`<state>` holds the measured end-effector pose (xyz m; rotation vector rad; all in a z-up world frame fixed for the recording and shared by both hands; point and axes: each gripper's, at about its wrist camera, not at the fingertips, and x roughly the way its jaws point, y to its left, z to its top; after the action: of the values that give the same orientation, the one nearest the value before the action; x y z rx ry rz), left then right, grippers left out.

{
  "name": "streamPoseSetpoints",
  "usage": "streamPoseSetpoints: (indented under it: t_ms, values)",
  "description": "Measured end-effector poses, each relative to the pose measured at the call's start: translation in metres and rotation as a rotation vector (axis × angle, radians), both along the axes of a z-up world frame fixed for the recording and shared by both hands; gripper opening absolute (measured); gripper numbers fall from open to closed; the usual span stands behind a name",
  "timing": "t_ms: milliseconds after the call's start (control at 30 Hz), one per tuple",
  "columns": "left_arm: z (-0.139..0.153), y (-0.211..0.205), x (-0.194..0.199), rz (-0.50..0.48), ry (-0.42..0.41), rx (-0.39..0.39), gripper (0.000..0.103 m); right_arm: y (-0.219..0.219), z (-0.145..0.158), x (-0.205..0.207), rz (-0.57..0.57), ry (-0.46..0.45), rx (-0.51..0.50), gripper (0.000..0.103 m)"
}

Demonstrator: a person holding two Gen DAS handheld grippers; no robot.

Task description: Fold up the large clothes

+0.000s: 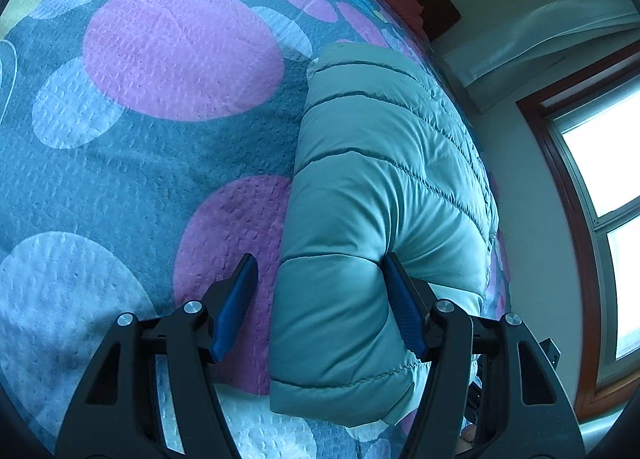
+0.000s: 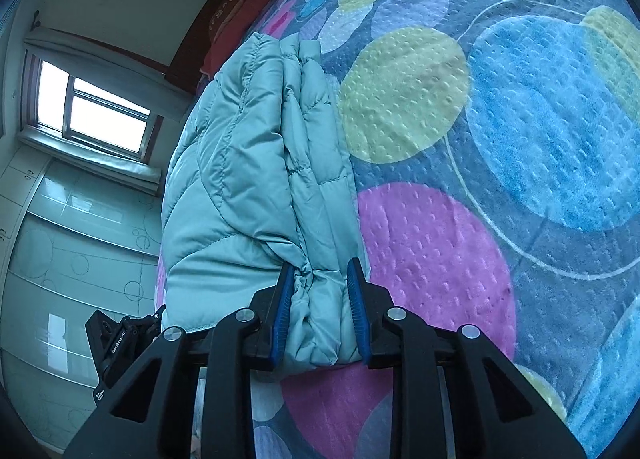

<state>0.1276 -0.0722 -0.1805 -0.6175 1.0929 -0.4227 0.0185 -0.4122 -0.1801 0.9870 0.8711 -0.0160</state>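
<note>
On bedspread (image 1: 140, 163) lies folded teal puffer jacket (image 1: 372, 179), near bed edge. Right gripper (image 2: 320, 299) clenched on jacket's end fold. Left gripper (image 1: 320, 299) spread wide, one pad touching jacket, other beside it. Window (image 2: 96, 111) beyond jacket.

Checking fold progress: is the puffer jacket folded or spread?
Folded: the puffer jacket lies as a narrow, layered bundle on the bedspread.

Pale teal quilted puffer jacket (image 1: 372, 179), stitched in horizontal channels. Dark teal-blue bedspread (image 1: 132, 163) dotted with big pink, light blue, lime and white circles. Black hand-held gripper frames, blue pads (image 2: 282, 311). Brown-framed window (image 2: 96, 115).
</note>
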Motion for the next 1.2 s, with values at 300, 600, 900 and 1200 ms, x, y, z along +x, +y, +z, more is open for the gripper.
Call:
streamPoseSetpoints:
  t_ms: [300, 600, 900, 1200]
  values:
    - [0.002, 0.002, -0.002, 0.000, 0.001, -0.010, 0.065, -0.003, 0.000, -0.007, -0.017, -0.020, 0.020, 0.029]
    - [0.023, 0.025, 0.001, 0.060, -0.027, -0.080, 0.074, -0.017, 0.022, -0.022, -0.062, -0.048, 0.003, 0.064]
    - [0.019, 0.026, 0.037, 0.127, 0.006, -0.173, 0.087, -0.027, 0.037, 0.010, -0.070, -0.104, -0.017, 0.069]
    - [-0.004, 0.011, 0.057, 0.099, 0.049, -0.203, 0.092, -0.026, 0.010, 0.051, -0.092, -0.064, 0.003, 0.073]
